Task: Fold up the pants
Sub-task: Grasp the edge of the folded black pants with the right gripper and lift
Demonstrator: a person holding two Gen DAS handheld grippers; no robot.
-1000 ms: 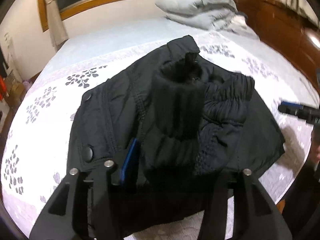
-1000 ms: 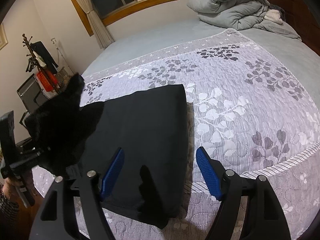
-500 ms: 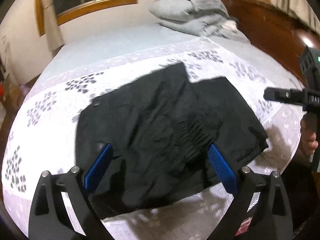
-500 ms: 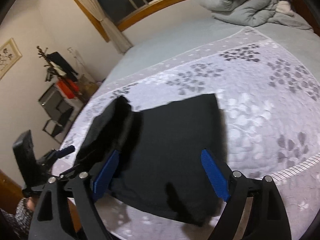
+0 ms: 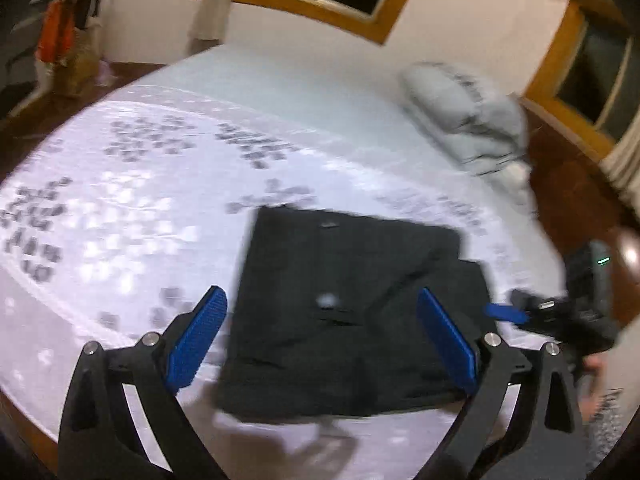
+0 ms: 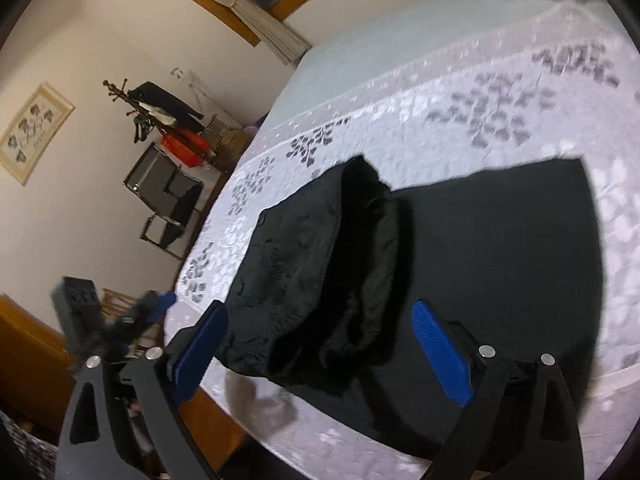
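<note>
The black pants (image 5: 348,312) lay folded into a rough rectangle on the patterned bedspread (image 5: 120,208), near the bed's front edge, seemingly set there so both tools could reach. The left gripper (image 5: 320,340) hung above them with its blue pads wide apart, holding nothing; the right gripper (image 6: 320,354) was likewise spread and empty. The right view showed a raised, bunched flap at the bundle's ten o'clock side, which the blurred left view flattened out. The left view alone showed the grey duvet (image 5: 464,120) at one o'clock.
</note>
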